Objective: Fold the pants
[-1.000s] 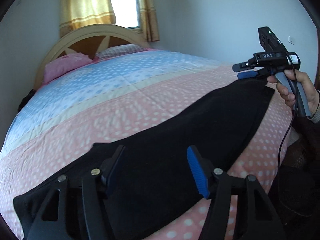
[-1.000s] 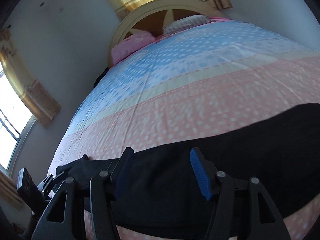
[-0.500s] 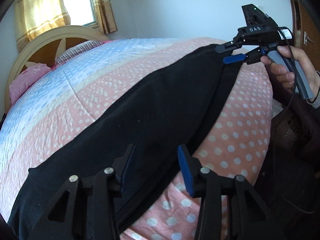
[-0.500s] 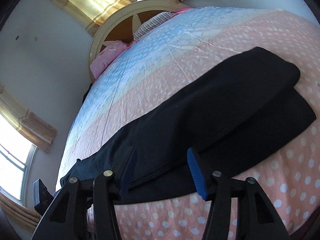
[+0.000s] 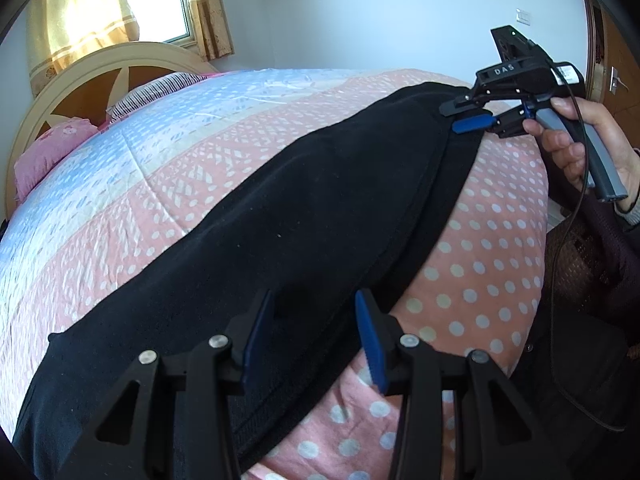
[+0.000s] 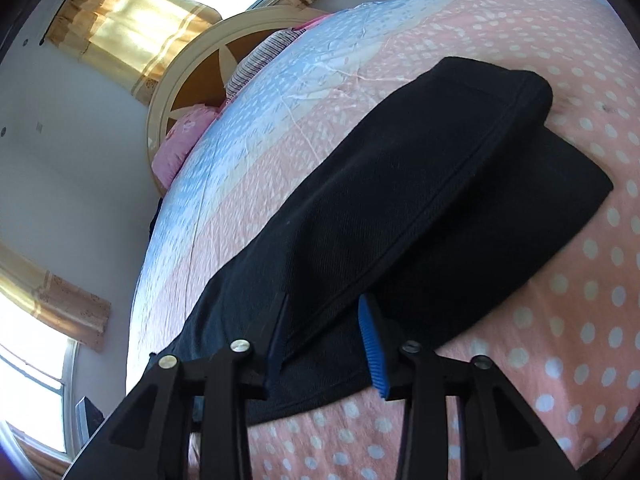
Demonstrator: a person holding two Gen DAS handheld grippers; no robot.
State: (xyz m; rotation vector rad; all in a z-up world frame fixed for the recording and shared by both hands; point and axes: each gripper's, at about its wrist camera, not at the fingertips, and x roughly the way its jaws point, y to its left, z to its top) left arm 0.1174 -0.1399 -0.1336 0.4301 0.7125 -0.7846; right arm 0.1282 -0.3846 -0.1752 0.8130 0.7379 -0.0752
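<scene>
Closing: both grippers have just been narrowing over the near edge of the pants [image 5: 304, 216], which lie flat across the bed [image 5: 168, 152].
Left gripper [image 5: 316, 336]: half-narrowed, black cloth in the gap between its pads; I cannot tell whether the pads press on it yet.
Right gripper [image 6: 326, 338]: jaws drawing in around the stitched edge of the upper layer; cloth sits between them, but the pads show a gap either side, so no firm pinch that I can see.
Change: a second ago both hung higher over the spread pants with jaws wider; now they sit low at the near edge, and the pants show doubled, one leg stacked on the other with the lower layer peeking out.
Meaning: the lengthwise fold looks done; this double pinch looks like the start of the next fold, likely carrying one end over the other.
Hand [image 5: 580, 148]: grips the right tool's handle at the far end of the pants in the left view.
Containers: none in view; the pants rest straight on the bedspread.
Risk: pinching only the top layer would pull the stack apart.
</scene>
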